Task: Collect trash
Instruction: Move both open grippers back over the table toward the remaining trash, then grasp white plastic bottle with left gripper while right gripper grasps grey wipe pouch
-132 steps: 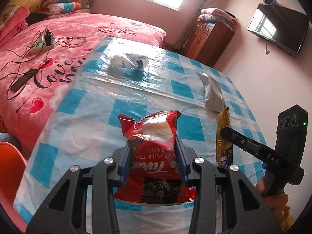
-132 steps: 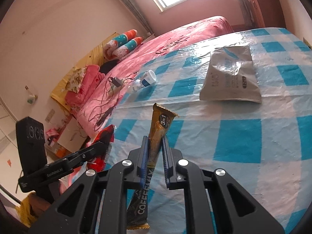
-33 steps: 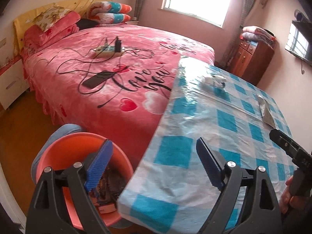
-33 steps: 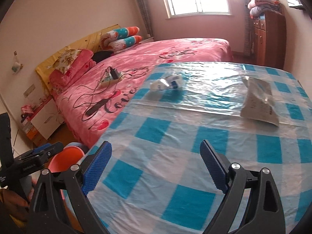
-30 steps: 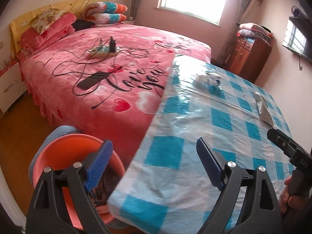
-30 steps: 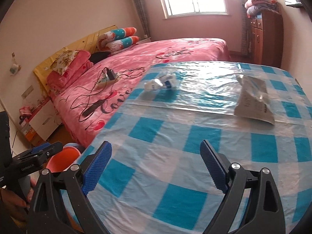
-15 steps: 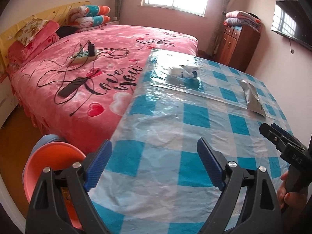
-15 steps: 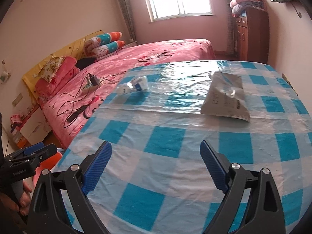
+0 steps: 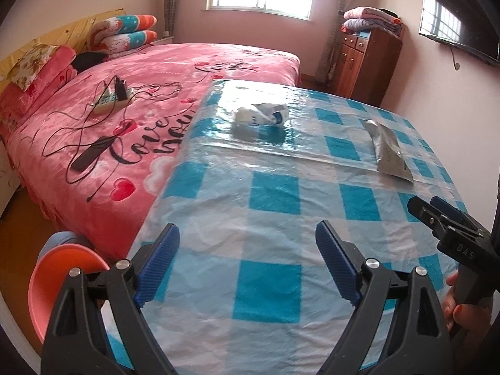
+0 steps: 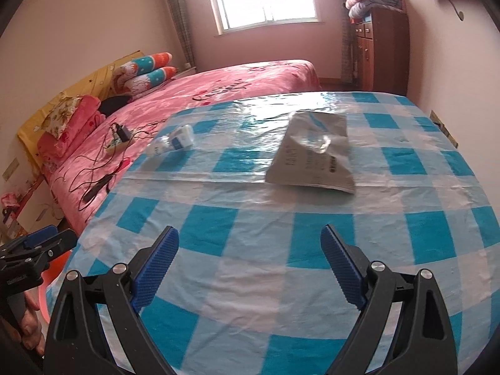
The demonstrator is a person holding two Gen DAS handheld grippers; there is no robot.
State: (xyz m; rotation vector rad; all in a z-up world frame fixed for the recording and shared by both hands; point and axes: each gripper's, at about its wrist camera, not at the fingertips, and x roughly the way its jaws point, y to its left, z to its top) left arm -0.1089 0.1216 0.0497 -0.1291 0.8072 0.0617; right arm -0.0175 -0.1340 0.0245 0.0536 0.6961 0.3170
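Note:
A crumpled white and blue wrapper (image 9: 261,114) (image 10: 172,145) lies at the far left of the blue checked table (image 9: 275,193). A flat silver pouch (image 9: 390,151) (image 10: 314,153) rests on the far right part of the table (image 10: 218,228). My left gripper (image 9: 247,264) stands open over the table's near edge with nothing between its fingers. My right gripper (image 10: 250,264) is open and empty as well, above the near checks. An orange bin (image 9: 54,276) sits on the floor at the lower left, below the table corner.
A bed with a pink cover (image 9: 125,106) runs along the table's left side, with a power strip, cables and a dark remote on it. A wooden cabinet (image 9: 365,62) stands at the back. A wall television (image 9: 459,31) hangs on the right.
Both grippers have swung from the bin side back over the table. The bin has slid to the lower left edge of the left wrist view, and the wrapper and pouch look nearer.

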